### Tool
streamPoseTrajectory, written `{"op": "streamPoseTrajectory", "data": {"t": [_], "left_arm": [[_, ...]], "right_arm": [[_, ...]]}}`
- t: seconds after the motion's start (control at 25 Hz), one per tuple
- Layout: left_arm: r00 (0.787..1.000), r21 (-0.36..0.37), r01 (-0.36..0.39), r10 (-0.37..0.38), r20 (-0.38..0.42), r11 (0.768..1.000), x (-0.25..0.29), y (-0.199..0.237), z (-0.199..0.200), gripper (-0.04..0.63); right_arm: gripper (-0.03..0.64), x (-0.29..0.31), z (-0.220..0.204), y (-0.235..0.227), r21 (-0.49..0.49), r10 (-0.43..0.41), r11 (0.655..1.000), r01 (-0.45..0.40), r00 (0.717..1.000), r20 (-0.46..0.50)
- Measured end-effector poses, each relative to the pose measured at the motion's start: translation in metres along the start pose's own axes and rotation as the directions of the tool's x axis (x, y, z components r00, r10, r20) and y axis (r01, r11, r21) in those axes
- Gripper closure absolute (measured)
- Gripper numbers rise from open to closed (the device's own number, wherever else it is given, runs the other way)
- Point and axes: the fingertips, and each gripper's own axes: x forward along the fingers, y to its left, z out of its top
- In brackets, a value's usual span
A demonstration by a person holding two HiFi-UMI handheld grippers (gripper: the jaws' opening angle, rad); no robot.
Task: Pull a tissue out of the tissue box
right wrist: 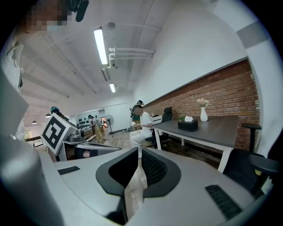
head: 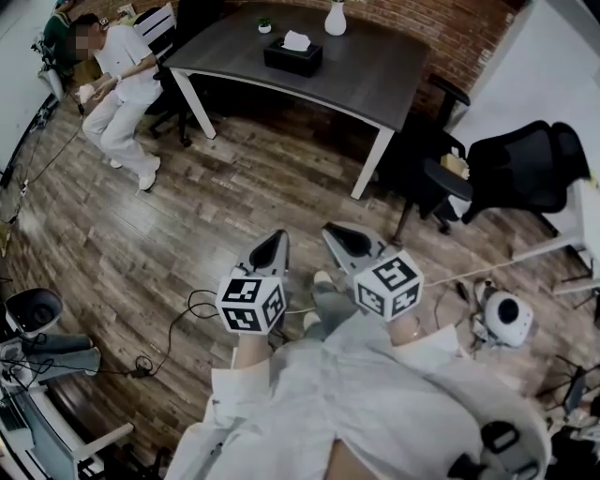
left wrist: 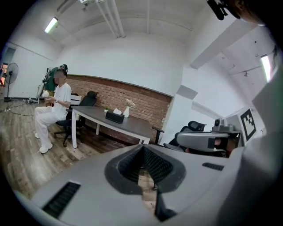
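The black tissue box (head: 292, 58) stands on the far dark table (head: 375, 75), with a white tissue (head: 296, 40) sticking up from its slot. It also shows small in the left gripper view as the box (left wrist: 114, 117) and in the right gripper view as the box (right wrist: 188, 125). My left gripper (head: 278, 240) and right gripper (head: 333, 231) are held side by side over the wood floor, well short of the table and pointing toward it. The jaws of the left gripper (left wrist: 143, 148) are shut with nothing between them. The right gripper (right wrist: 139, 150) is shut and holds nothing either.
A white vase (head: 335, 19) and a small plant (head: 265, 25) stand behind the box. A person in white (head: 122, 84) sits at the table's left end. Black office chairs (head: 520, 169) stand to the right. Cables (head: 178, 323) and a round white device (head: 509, 319) lie on the floor.
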Motion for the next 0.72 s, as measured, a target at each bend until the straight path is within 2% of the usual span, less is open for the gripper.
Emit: {"op": "streamPoseTrajectory", "data": {"t": [0.2, 0.28, 0.56, 0.72], "left_arm": [[0.999, 0.014, 0.01, -0.009, -0.039, 1.0, 0.014, 0.014, 0.003, 0.591], [0.999, 0.014, 0.003, -0.002, -0.037, 1.0, 0.023, 0.021, 0.01, 0.591], [0.996, 0.012, -0.089, 0.089, -0.011, 0.996, 0.063, 0.074, 0.044, 0.588], [0.993, 0.022, -0.119, 0.119, -0.003, 0.993, 0.1, 0.104, 0.078, 0.518]], "right_arm": [[0.605, 0.02, 0.008, -0.013, -0.005, -0.012, 1.0, 0.012, 1.0, 0.013], [0.544, 0.033, 0.013, -0.021, -0.001, -0.008, 1.0, 0.008, 1.0, 0.017], [0.514, 0.1, 0.033, -0.058, -0.002, 0.027, 1.0, -0.027, 0.999, 0.028], [0.51, 0.139, 0.054, -0.089, -0.026, 0.043, 0.999, -0.042, 0.999, 0.021]]}}
